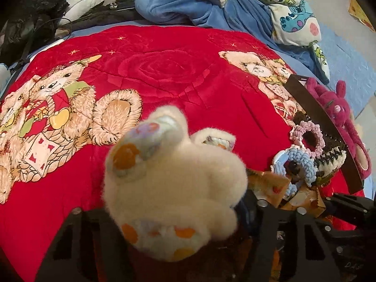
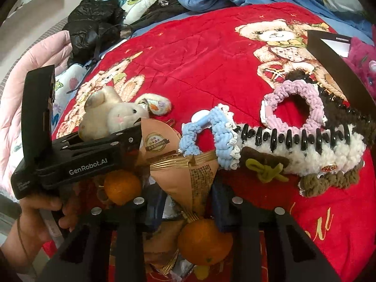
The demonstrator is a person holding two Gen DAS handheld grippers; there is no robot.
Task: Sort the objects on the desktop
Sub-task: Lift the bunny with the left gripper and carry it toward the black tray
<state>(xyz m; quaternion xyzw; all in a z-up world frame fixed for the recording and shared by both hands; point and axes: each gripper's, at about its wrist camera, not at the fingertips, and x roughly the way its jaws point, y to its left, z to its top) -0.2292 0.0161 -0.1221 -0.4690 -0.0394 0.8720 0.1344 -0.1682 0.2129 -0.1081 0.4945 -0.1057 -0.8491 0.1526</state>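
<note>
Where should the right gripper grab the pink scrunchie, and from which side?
Take the pink scrunchie on its near-left rim, coming from above with one finger dropped into the hole. It lies as an open ring, so the band is thin enough to pinch there. Its far right rim rests against the black hair claw and its teeth, so that side looks crowded. The right gripper is likely best opened wide.

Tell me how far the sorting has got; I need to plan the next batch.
Early on. Done: only the magenta plush lies in the dark box. In hand: the left tongs grip the cream bunny; the right tongs straddle a snack packet. Left: two oranges, blue scrunchie, pink scrunchie and the fuzzy hair claw lie mixed on the red blanket.
</note>
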